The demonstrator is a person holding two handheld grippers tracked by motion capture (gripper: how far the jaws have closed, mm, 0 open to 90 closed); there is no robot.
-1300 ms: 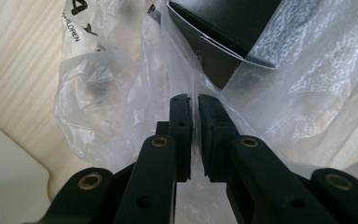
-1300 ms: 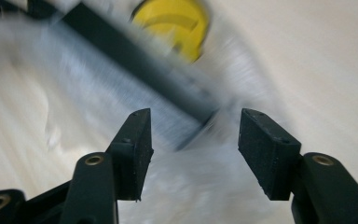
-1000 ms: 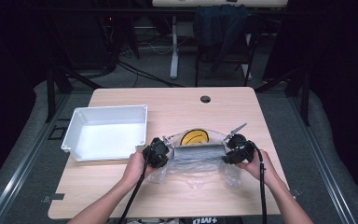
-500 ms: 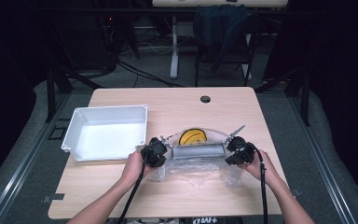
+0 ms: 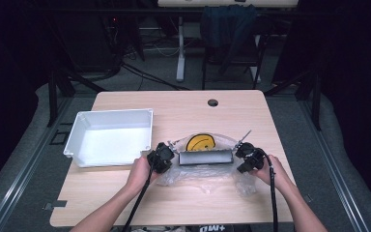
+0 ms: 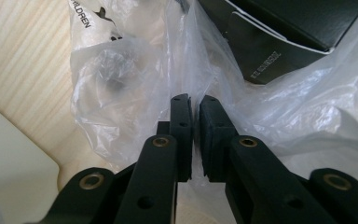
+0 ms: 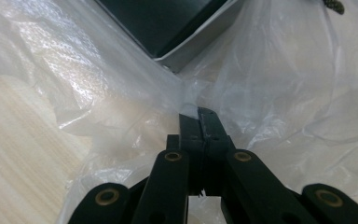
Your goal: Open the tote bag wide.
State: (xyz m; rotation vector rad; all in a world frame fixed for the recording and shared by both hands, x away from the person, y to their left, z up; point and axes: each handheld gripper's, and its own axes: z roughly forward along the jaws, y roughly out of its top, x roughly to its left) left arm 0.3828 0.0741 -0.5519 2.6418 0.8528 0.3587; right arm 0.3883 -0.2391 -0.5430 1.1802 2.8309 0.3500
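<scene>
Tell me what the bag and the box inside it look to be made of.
The bag looks like thin clear plastic film: glossy, wrinkled, see-through to the table. The box looks like matt black cardboard, judging by its folded flap with pale cut edges and small print.

A box (image 5: pixel 206 157) lies in a bag (image 5: pixel 207 173), right of a tray (image 5: pixel 108 137).

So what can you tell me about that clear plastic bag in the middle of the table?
The plastic bag is thin, transparent and crinkled, lying flat on the wooden table right of the white tray. A dark oblong box sits inside it, a yellow disc just behind. Black print marks the film. The left tool and right tool each pinch a fold at opposite ends.
</scene>
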